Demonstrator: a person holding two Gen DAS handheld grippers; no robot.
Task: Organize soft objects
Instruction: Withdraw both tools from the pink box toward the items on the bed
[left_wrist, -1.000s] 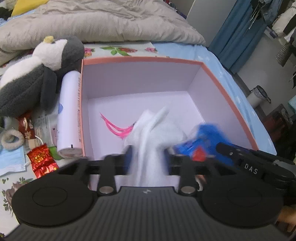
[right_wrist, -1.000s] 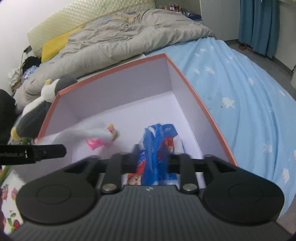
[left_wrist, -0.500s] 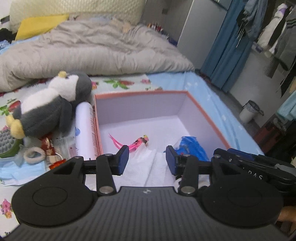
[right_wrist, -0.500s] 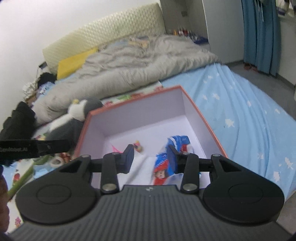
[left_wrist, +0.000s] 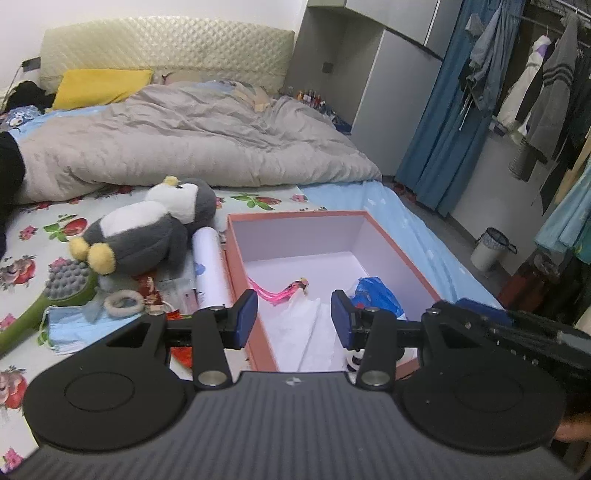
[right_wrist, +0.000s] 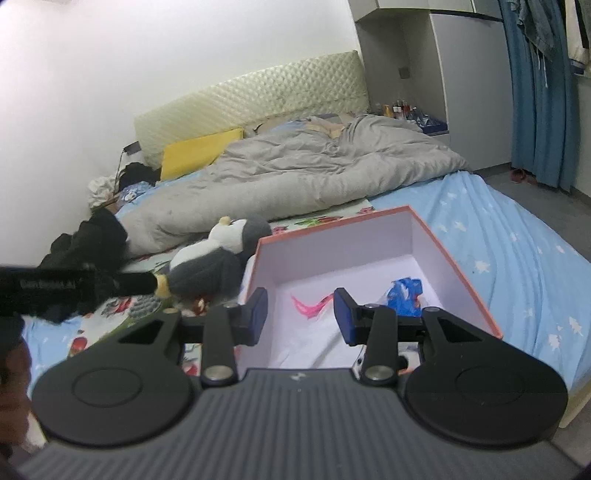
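Pink-rimmed box (left_wrist: 236, 258) sits on the bed, white inside; it holds a white cloth (left_wrist: 306, 332), a blue printed bag (left_wrist: 373, 295) and a small pink stringy item (left_wrist: 280, 291). My left gripper (left_wrist: 294, 317) hangs above the near edge of the box, jaws apart, nothing between the pads. My right gripper (right_wrist: 300, 314) is the same: jaws apart, empty, looking down into the box from the other side. Both drops look finished, so I read the step in hand as going for the next soft item. Best candidate: the grey-and-white plush penguin (left_wrist: 147, 229), lying on the floral sheet just left of the box, beside a white roll (left_wrist: 208, 266). It's on my left, so the left gripper takes it. It's bulky, so I'd bite a narrow part, a wing or the foot end, rather than the body, which I judge too fat for the pads. Approach from above and keep clear of the green brush (left_wrist: 55, 295), the hair tie (left_wrist: 123, 302) and the blue face mask (left_wrist: 74, 328) lying near it. Right gripper should stay off the box wall so it doesn't shove the box. Lift the plush fully over the rim before letting go; it may not sit flat on the cloth.
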